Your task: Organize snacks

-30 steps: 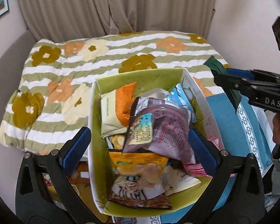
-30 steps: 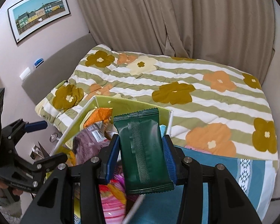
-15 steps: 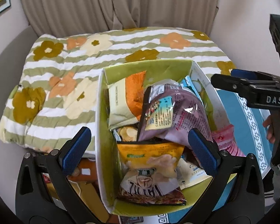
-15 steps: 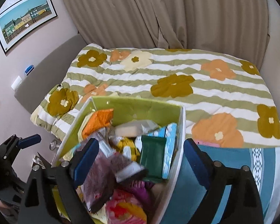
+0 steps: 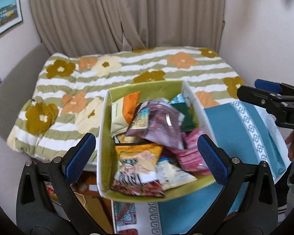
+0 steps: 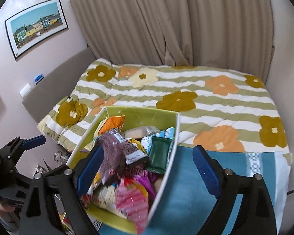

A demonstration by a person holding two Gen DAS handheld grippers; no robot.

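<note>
Looking along the left gripper (image 5: 146, 153), spread and empty, the snack packets (image 5: 156, 123) were seen heaped in the green box (image 5: 104, 129); light, crinkly and slippery, they were judged best pinched by a sealed edge. In the right view, the right gripper (image 6: 146, 169) was likewise parted, unladen; lower packets were buried, labels blurred.

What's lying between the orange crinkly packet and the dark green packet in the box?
A purple foil snack bag, seen in the left wrist view.

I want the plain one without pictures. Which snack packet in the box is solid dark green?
The dark green packet, leaning against the box's white right wall; the others are printed purple, orange, pink or yellow.
</note>
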